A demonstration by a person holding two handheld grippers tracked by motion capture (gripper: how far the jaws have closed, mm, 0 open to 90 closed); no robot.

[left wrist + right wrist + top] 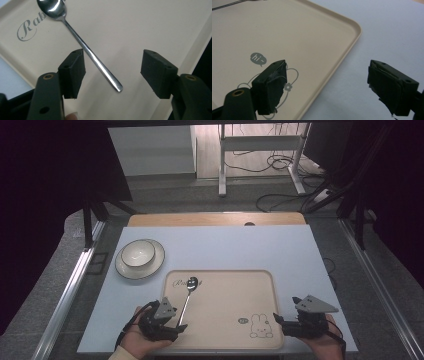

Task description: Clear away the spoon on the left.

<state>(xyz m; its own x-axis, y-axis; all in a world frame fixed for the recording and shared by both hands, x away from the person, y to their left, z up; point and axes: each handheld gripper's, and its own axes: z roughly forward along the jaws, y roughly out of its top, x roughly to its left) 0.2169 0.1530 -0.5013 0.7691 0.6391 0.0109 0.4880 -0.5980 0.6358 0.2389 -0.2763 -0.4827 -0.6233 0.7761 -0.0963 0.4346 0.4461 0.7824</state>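
Observation:
A metal spoon (187, 299) lies on the beige tray (225, 290), with its bowl toward the tray's far left corner over grey lettering. My left gripper (177, 327) is at the tray's near left corner. In the left gripper view the gripper (112, 57) stands open, and the spoon (85, 47) has its handle end lying between the jaws, closer to the left one and touching neither. My right gripper (278, 322) is at the tray's near right corner. In the right gripper view it (328, 68) is open and holds nothing, straddling the tray's rim (337, 57).
A white bowl (137, 253) sits on a white plate (155, 265) at the table's left, beyond the tray. The pale blue table top (240, 245) has bare room behind and to the right of the tray. A rabbit drawing (261, 325) marks the tray's near right.

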